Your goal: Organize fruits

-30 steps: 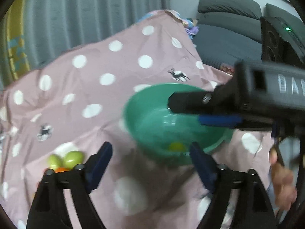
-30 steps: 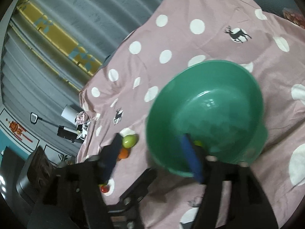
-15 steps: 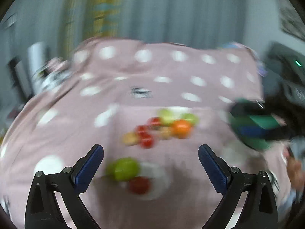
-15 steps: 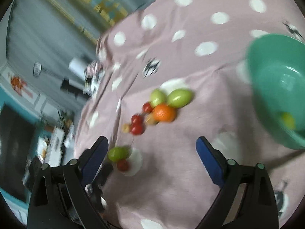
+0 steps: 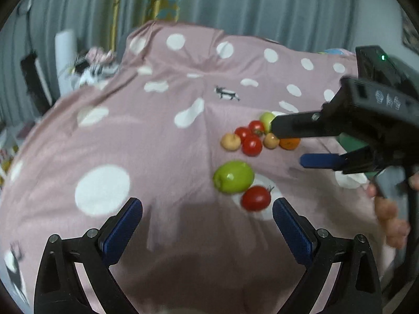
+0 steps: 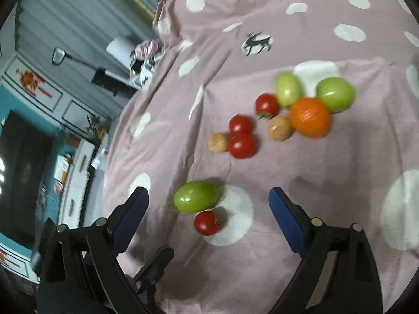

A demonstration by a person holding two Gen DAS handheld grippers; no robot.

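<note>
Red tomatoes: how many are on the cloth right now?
4. Three in the far cluster; one nearer, beside a green fruit. None looks hidden.

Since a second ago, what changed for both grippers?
Both swung off the green bowl to the loose fruit on the pink cloth. The bowl has left the right view. The jaws of both have just been opening, with nothing between them: left gripper and right gripper hold nothing. The green fruit, the red tomato beside it and the cluster behind lie where they were.
</note>
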